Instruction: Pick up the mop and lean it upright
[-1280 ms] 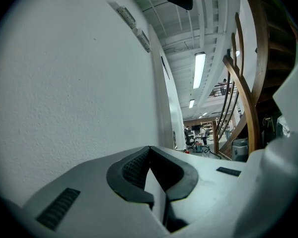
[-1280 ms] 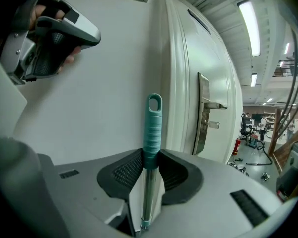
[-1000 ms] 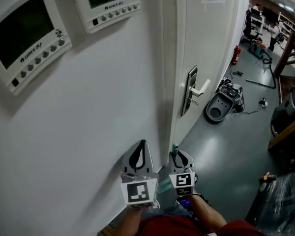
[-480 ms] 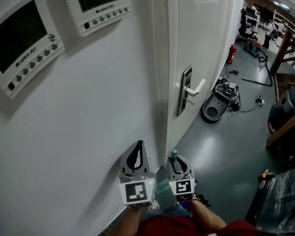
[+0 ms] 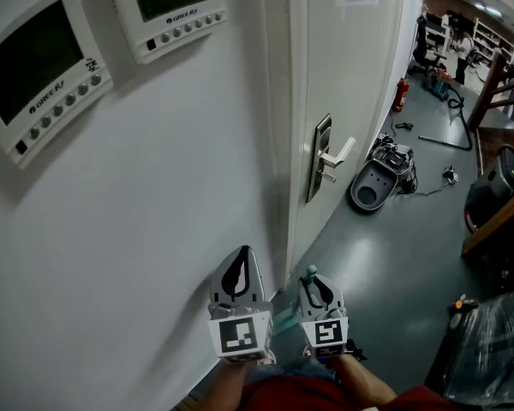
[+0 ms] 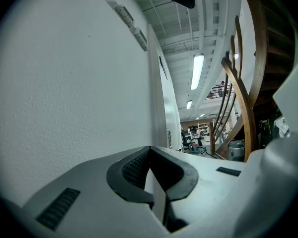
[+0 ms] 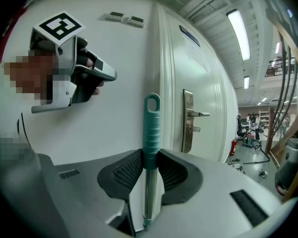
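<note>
Mop (image 7: 151,128) is standing upright between the jaws of my right gripper (image 7: 150,158), and I am clenching it by the teal top of its handle, with the ribbed pads pressing on both sides. Its looped tip is poking up past the jaws, and the bare metal shaft is running down behind them. The mop's lower part is lying out of every view. In the head view the same teal tip (image 5: 310,272) is showing at the front of the right gripper (image 5: 313,277), near the white wall (image 5: 154,229) and just left of the door (image 5: 351,75).

My left gripper (image 5: 243,255) is hanging just to the left of the right one, pointing at the wall. Its jaws (image 6: 150,148) are lying closed together, gripping nothing.

Two panels (image 5: 43,67) with dark screens are sitting on the wall far up to the left. A metal lever (image 5: 336,156) is sticking out of the door. To the right, the grey floor (image 5: 394,255) is stretching away.
</note>
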{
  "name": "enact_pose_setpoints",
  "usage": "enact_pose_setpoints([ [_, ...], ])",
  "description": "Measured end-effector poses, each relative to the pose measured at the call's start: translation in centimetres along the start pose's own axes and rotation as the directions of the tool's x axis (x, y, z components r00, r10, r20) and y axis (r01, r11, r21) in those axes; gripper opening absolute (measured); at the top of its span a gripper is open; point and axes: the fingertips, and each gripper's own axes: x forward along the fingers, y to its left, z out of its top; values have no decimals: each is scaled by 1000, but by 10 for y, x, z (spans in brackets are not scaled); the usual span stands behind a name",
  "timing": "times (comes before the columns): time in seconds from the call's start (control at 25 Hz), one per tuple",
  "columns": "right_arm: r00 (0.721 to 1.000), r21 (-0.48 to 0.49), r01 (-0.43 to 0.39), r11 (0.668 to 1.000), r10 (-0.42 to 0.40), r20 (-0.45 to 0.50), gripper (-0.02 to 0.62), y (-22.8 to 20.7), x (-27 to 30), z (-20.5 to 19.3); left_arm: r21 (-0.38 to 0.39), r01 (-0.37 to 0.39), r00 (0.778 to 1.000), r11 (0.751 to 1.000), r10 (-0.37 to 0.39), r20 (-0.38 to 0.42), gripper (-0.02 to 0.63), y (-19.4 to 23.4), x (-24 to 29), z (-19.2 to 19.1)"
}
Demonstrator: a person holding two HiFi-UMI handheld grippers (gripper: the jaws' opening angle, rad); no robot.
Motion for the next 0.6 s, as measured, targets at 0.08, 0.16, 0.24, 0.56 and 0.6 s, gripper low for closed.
enact_pose_setpoints([
  [0.08, 1000, 5, 4, 1000, -4, 24, 108, -2, -5, 11, -1, 0, 1000, 1000, 0, 3, 14, -1, 0, 1],
  [0.16, 999, 12, 2, 1000, -3, 53, 107, -4, -9, 25, -1, 0, 1000, 1000, 0, 5, 14, -1, 0, 1],
  [0.24, 996, 17, -8, 1000, 6, 89, 107, -6, -14, 41, -1, 0, 1000, 1000, 0, 9, 14, -2, 0, 3],
  [0.56, 980, 33, -11, 999, 4, 198, 106, -17, -36, 117, -9, 4, 999, 1000, -4, 34, 14, -4, 1, 12],
  [0.6, 977, 35, -16, 999, 8, 213, 106, -18, -39, 124, -8, 6, 999, 1000, -6, 36, 14, -5, 1, 13],
])
